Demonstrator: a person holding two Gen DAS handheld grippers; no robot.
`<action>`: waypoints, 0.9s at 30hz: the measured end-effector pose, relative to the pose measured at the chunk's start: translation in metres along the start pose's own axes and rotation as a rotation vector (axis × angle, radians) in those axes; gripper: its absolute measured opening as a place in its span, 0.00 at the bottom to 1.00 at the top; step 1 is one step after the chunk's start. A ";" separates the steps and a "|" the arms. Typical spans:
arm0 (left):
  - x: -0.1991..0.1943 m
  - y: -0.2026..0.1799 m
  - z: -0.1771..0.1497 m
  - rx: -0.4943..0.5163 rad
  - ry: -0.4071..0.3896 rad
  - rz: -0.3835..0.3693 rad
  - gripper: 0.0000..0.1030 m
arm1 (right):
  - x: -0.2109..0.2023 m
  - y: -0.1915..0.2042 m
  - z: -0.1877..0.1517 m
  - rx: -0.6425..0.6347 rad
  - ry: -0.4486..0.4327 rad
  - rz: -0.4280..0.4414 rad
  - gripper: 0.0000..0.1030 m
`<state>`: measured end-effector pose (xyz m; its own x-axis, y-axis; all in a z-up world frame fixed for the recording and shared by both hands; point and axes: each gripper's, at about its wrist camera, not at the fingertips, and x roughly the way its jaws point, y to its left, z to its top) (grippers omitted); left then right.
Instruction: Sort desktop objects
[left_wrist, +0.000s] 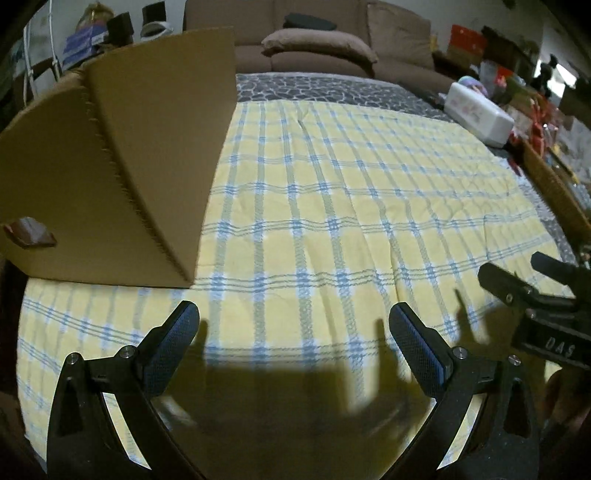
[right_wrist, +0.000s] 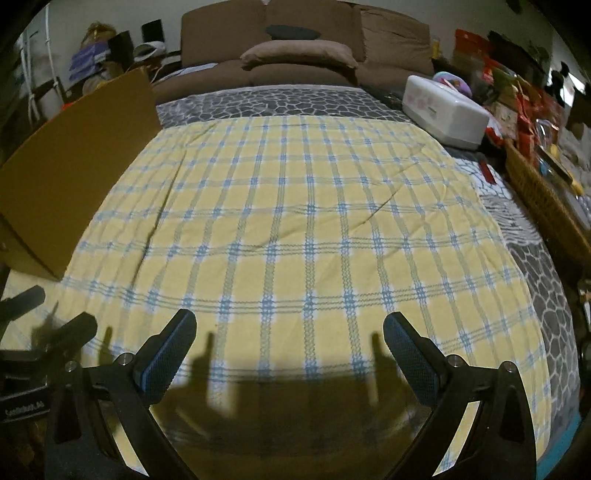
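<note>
A brown cardboard box stands at the left on the yellow and blue checked cloth; it also shows in the right wrist view. My left gripper is open and empty, low over the cloth near the box's front corner. My right gripper is open and empty over the cloth's near part. The right gripper also shows at the right edge of the left wrist view. No loose object lies on the cloth in either view.
A white plastic case sits at the table's far right. A wicker basket with cluttered packages lines the right side. A brown sofa with a cushion stands behind the table. A dark patterned cover lies under the cloth.
</note>
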<state>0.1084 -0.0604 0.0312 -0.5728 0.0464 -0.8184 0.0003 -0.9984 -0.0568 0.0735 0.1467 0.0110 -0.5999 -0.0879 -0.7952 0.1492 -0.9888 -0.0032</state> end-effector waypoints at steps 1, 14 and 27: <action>0.001 -0.002 0.001 -0.004 -0.004 -0.005 1.00 | 0.002 0.000 -0.001 -0.007 0.000 -0.002 1.00; 0.036 -0.021 0.006 0.011 0.011 0.024 1.00 | 0.029 -0.019 -0.006 0.017 0.042 -0.048 1.00; 0.044 -0.029 0.008 0.024 0.021 0.043 1.00 | 0.033 -0.021 -0.006 0.034 0.024 -0.029 1.00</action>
<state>0.0764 -0.0300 0.0016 -0.5555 0.0037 -0.8315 0.0049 -1.0000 -0.0077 0.0560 0.1649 -0.0187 -0.5841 -0.0569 -0.8097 0.1051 -0.9944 -0.0059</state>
